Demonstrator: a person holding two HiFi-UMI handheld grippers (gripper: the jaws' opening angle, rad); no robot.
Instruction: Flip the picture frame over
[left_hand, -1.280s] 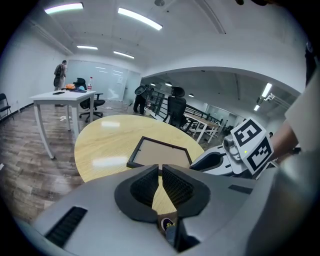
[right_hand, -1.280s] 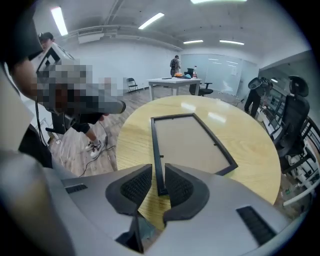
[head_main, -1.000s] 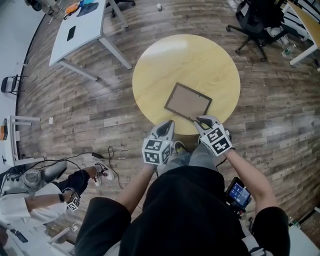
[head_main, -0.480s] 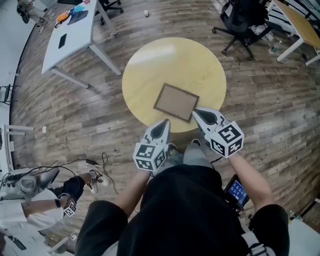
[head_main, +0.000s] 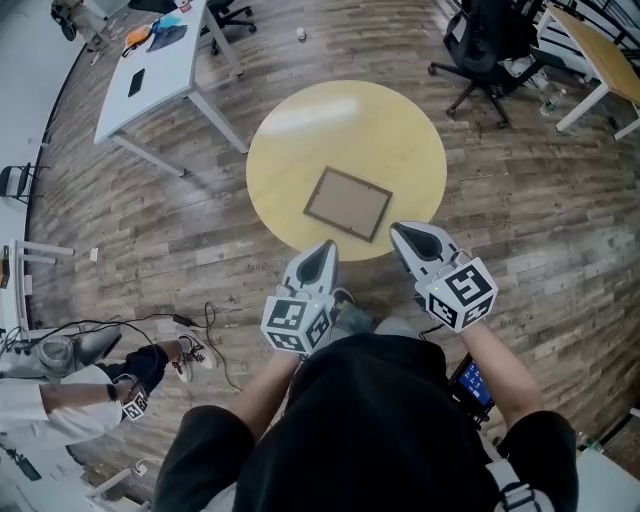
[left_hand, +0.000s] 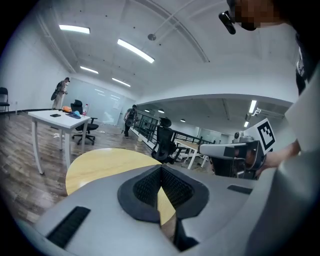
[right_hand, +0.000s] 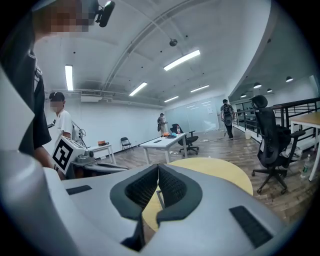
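Observation:
A brown picture frame (head_main: 347, 203) lies flat near the front edge of the round yellow table (head_main: 320, 130); a thin edge of the frame (right_hand: 160, 199) peeks between the jaws in the right gripper view. My left gripper (head_main: 326, 251) hovers shut and empty, in front of the table's near edge. My right gripper (head_main: 402, 234) is shut too, nothing in it, raised just off the frame's near right corner. Both point nearly level across the table. The left gripper view shows its jaws (left_hand: 161, 179) closed over the table top (left_hand: 105, 161).
A white desk (head_main: 160, 70) with small items stands at the back left. A black office chair (head_main: 490, 40) sits at the back right beside another desk (head_main: 600, 50). A person (head_main: 70, 400) sits on the floor at the left, with cables (head_main: 200, 320) nearby.
My right gripper has let go of the frame's near corner and risen away, shut. The left gripper has also lifted back. The frame lies flat on the table.

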